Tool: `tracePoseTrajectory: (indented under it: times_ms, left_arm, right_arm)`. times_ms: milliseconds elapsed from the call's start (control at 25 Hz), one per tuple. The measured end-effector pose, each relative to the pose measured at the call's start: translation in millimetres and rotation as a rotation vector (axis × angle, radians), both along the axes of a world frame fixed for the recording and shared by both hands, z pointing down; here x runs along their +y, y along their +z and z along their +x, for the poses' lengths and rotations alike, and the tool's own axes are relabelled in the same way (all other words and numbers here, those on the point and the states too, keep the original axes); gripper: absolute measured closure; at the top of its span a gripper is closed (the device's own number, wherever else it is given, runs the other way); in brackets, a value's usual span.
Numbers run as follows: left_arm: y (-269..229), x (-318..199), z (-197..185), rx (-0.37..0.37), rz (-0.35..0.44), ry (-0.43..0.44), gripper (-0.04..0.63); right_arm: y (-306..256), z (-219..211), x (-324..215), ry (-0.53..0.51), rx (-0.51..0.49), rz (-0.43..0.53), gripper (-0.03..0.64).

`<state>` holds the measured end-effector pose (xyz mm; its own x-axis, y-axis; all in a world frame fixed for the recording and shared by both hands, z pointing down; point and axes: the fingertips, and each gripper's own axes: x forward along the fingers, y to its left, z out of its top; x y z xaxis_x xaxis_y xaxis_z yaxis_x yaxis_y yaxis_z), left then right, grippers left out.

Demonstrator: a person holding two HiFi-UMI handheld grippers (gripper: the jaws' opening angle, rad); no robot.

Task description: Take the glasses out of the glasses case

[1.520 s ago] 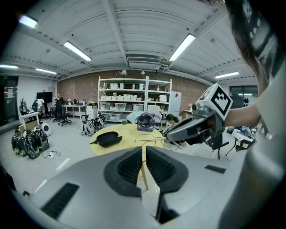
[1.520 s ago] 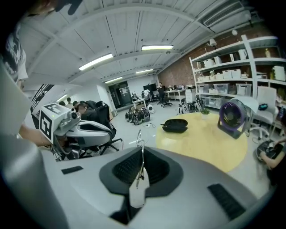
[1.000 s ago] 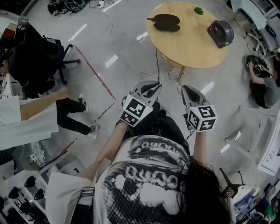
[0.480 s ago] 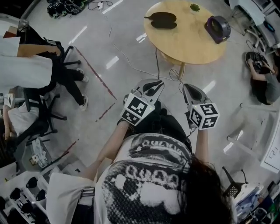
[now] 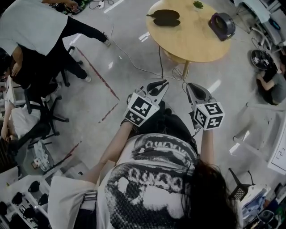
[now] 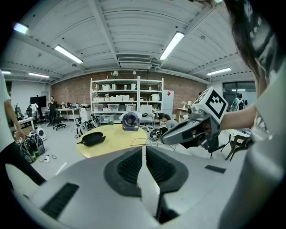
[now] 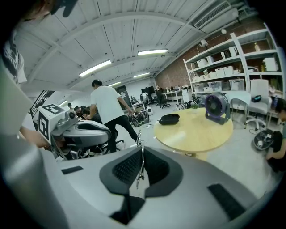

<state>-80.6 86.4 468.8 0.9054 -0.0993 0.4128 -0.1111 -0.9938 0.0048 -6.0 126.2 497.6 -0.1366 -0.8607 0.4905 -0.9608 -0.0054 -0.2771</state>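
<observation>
Near, in front of the torso: two grey marker-cubed tools, the left gripper (image 5: 159, 84) and the right gripper (image 5: 189, 86), each with jaws pressed together on nothing. Far ahead, well apart from both, on one round pale wooden table (image 5: 192, 42): one black oval hard-shell glasses case (image 5: 164, 18) at the far left, one purple desk fan (image 5: 222, 26) to the right, and one small green plant (image 5: 198, 5) farthest. No glasses visible, presumably inside. Case probably light, stiff and smooth, so likely to skid: pin the base, lift at the lid seam. Glasses likely fragile: take by the bridge.

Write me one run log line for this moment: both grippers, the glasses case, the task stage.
left gripper: shut, empty | right gripper: shut, empty | glasses case: on round table, untouched | stage: case not yet reached
</observation>
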Motion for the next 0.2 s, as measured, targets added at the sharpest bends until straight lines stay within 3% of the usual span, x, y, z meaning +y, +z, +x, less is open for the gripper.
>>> tracePoseTrajectory:
  times_ms: [200]
  left_arm:
    - [2.7,-3.4,-0.7,-0.001,0.002,-0.003,0.563]
  right_arm:
    - [1.5,-0.9,-4.2,-0.006,0.002,0.003,0.606]
